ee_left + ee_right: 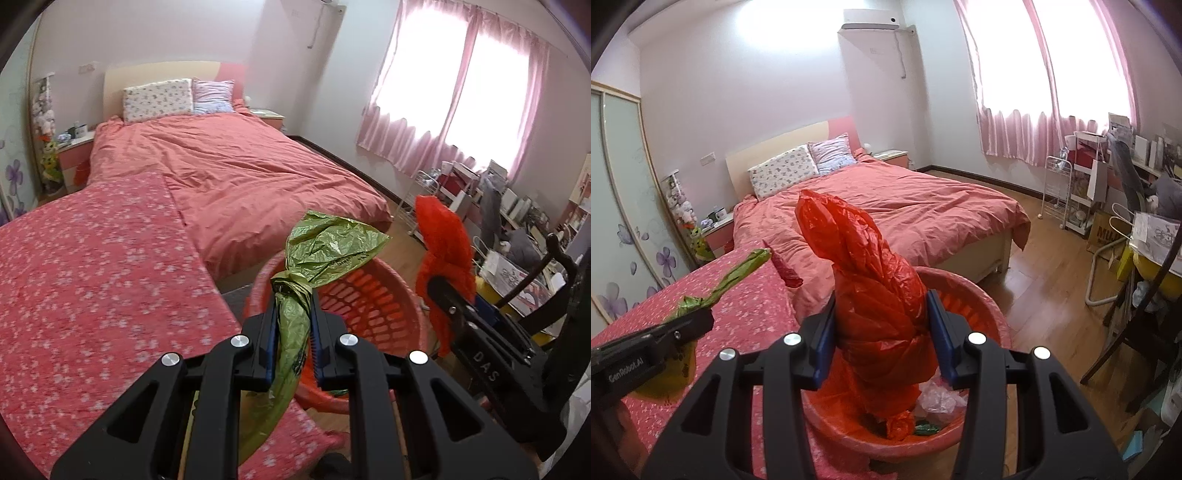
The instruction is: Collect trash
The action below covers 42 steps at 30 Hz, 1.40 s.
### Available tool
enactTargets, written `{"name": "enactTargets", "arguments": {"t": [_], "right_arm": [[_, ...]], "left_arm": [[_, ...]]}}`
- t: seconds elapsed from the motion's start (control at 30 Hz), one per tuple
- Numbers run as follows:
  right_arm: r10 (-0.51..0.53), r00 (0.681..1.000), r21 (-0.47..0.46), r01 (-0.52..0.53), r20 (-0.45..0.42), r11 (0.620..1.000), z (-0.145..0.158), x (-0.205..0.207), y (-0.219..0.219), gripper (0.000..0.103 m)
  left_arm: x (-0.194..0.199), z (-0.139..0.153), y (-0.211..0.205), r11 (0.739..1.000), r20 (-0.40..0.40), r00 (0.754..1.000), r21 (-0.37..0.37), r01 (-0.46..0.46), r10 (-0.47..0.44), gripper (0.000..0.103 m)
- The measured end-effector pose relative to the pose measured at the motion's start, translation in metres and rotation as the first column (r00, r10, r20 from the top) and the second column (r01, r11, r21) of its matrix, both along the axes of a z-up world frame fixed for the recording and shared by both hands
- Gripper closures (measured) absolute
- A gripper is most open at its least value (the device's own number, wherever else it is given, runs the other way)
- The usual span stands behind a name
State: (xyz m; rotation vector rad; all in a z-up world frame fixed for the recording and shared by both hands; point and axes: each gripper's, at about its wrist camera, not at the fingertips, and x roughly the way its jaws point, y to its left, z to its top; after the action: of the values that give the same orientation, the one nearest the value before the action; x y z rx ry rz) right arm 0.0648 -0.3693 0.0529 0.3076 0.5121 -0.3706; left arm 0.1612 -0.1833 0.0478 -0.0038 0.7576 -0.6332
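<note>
Right wrist view has your right gripper [882, 328] pinching the red bag [864, 280] above the basket [975, 291], left gripper [293, 332] pinching the green bag [325, 251] over its rim; either light bag may flutter outside.

1. Daylight enters through the pink curtains [458, 92], and the window area is overexposed to nearly white in both views.
2. The walls take a soft pink tint; the room is bright, with only weak shadows.
3. The bed cover [236, 177] is evenly lit and quite sharp.
4. Strong fisheye distortion bends straight lines, and the corners are dark.
5. The flowered cloth [92, 280] nearby looks slightly blurred.
</note>
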Motion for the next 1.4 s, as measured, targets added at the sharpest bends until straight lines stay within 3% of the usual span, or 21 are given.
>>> {"name": "enactTargets", "arguments": {"t": [0.43, 0.63, 0.77, 0.97, 1.27, 1.4], "right_arm": [[-0.031, 0.999, 0.065, 0.032, -0.005, 0.997, -0.02, 0.016, -0.042, 0.058], [-0.033, 0.999, 0.124, 0.031, 0.01, 0.992, -0.032, 0.023, -0.059, 0.052], [-0.029, 0.999, 0.148, 0.026, 0.015, 0.989, -0.039, 0.028, -0.062, 0.037], [-0.028, 1.0, 0.143, 0.026, 0.011, 0.989, -0.042, 0.027, -0.06, 0.03], [-0.058, 0.997, -0.011, 0.059, 0.054, 0.998, -0.009, -0.012, -0.026, 0.005], [-0.064, 0.996, -0.101, 0.07, 0.064, 0.992, 0.005, -0.039, 0.005, 0.005]], "left_arm": [[0.013, -0.025, -0.048, 0.997, -0.07, 0.995, -0.033, 0.072, -0.074, 0.088], [0.019, -0.04, -0.061, 0.995, -0.111, 0.988, -0.027, 0.101, -0.103, 0.087], [0.025, -0.053, -0.061, 0.996, -0.157, 0.984, -0.012, 0.09, -0.091, 0.071], [0.027, -0.06, -0.046, 0.999, -0.172, 0.984, 0.015, 0.047, -0.044, 0.059], [0.011, -0.034, 0.017, 0.998, -0.086, 0.995, 0.03, -0.05, 0.053, 0.051], [-0.015, -0.018, 0.058, 0.994, -0.025, 0.994, 0.043, -0.102, 0.103, 0.045]]}}
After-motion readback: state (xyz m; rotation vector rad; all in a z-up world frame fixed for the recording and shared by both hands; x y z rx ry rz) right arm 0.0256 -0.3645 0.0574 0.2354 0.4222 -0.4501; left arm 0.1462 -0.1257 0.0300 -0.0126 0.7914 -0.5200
